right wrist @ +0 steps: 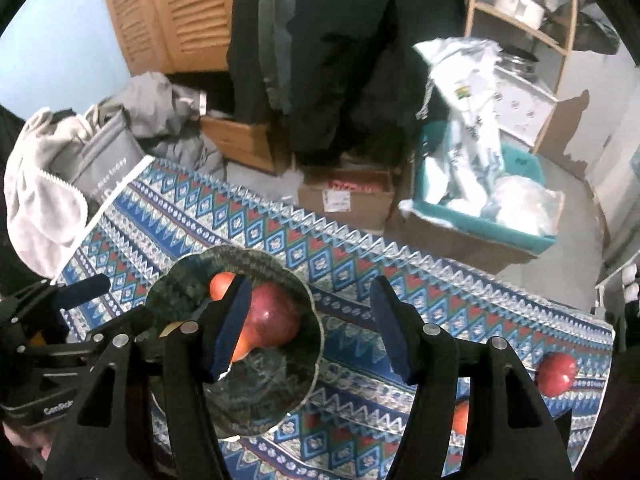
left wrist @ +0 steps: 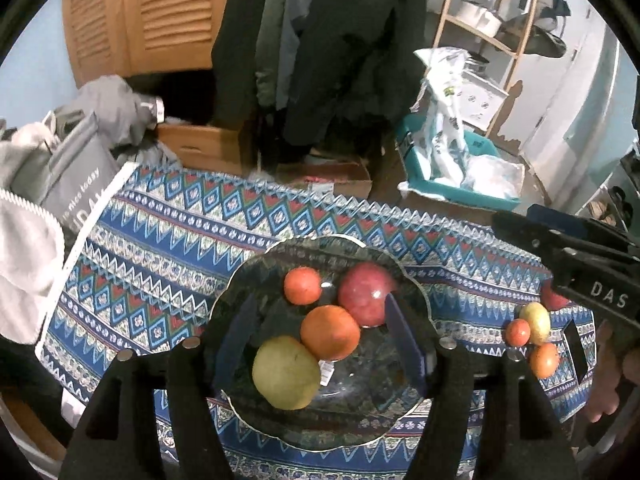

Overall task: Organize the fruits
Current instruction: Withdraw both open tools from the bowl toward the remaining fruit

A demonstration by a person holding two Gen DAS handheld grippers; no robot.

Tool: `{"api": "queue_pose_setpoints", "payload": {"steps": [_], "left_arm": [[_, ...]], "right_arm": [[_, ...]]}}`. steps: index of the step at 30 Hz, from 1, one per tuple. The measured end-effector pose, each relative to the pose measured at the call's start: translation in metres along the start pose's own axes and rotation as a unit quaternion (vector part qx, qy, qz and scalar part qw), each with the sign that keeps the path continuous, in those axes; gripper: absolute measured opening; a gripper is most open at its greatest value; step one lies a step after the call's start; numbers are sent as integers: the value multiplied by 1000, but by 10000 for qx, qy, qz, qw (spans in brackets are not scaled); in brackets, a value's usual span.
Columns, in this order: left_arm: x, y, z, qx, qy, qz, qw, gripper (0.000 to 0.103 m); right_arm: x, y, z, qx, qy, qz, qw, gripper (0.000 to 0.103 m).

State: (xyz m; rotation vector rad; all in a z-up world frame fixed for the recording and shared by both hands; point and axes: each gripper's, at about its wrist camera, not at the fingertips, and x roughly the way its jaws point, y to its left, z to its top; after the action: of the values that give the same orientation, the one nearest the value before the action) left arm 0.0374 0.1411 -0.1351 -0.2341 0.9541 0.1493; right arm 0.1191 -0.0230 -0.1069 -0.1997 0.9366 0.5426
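A dark scalloped bowl (left wrist: 248, 276) sits on the patterned cloth and holds a red apple (left wrist: 366, 294), an orange (left wrist: 330, 332), a small orange-red fruit (left wrist: 303, 285) and a yellow-green pear (left wrist: 286, 372). My left gripper (left wrist: 320, 344) is open and empty over the bowl. Loose fruit lies right of the bowl: a yellow-green one (left wrist: 535, 322), two small orange ones (left wrist: 518, 332) (left wrist: 544, 360) and a red one (left wrist: 554, 300). My right gripper (right wrist: 308, 328) is open and empty above the cloth, right of the bowl (right wrist: 276, 396). A red apple (right wrist: 557, 373) and an orange fruit (right wrist: 461, 418) lie to its right.
The table carries a blue patterned cloth (left wrist: 160, 232). A grey bag (left wrist: 72, 176) and white fabric (left wrist: 24, 256) sit at the left edge. Behind the table are cardboard boxes (right wrist: 348, 196), a teal bin with plastic bags (right wrist: 480, 200) and hanging dark coats (left wrist: 340, 40).
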Motion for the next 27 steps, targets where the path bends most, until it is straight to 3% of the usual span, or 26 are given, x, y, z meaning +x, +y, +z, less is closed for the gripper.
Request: {"api": "queue_pose_setpoints", "payload": {"steps": [5,10,14,27], "left_arm": [[-21,-18,6,248,-273,96,9993,75],[-40,-35,10,364,-482,-65,9982,76],[-49,-48,12,406,-539,-192,9975,76],[-65,-114,12,886,-612,-625,9922,77]], "right_arm": [[-32,-15,-2,134,-247,-112,9995,62],[-61,-31,-9,250,-451,-233,9984,63],[-82,-48,-16,416,-578,-311,9970,71],[-134,-103,-50,753,-795,-682,9916,71]]}}
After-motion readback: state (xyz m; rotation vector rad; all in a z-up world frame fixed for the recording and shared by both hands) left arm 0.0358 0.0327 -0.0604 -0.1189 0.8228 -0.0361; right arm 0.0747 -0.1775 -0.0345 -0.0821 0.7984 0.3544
